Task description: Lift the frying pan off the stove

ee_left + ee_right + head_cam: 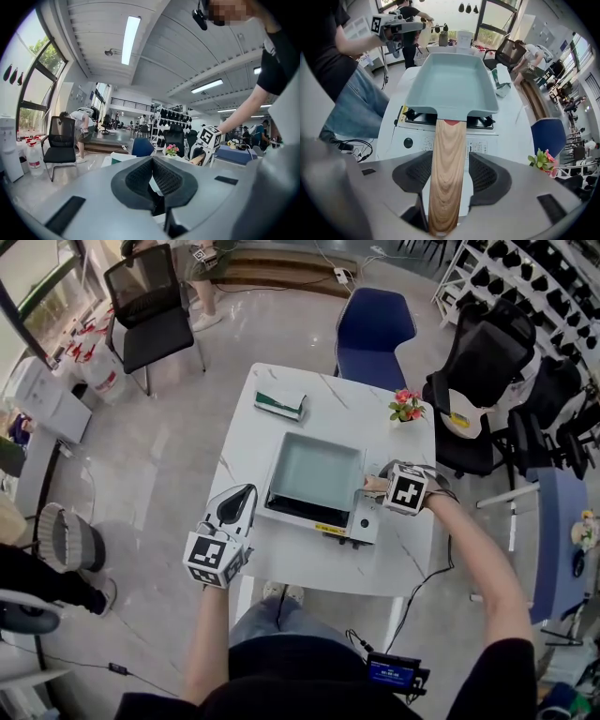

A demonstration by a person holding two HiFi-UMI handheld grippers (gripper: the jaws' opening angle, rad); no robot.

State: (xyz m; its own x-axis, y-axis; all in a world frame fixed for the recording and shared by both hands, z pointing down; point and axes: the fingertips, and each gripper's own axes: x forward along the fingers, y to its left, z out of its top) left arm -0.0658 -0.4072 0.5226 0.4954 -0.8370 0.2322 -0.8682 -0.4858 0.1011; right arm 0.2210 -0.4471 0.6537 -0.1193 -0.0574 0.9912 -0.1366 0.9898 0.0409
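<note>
A square pale-teal frying pan [314, 470] sits on a white tabletop stove [364, 527] on the white table [309, 563]. Its wooden handle [446, 173] points toward my right gripper [379, 487]. In the right gripper view the pan [452, 84] fills the middle, and the handle runs between the jaws of the right gripper [449, 171]. Those jaws stand open, with a gap showing beside the handle on the right. My left gripper [234, 504] hovers at the table's left edge, apart from the stove. Its fingertips meet with nothing between them in the left gripper view [152, 161].
A green and white box [280, 405] lies at the table's far left, and a small flower pot [407, 407] stands at the far right. A blue chair [375, 329] and black chairs [150, 306] ring the table. A bin [70, 538] stands on the floor at left.
</note>
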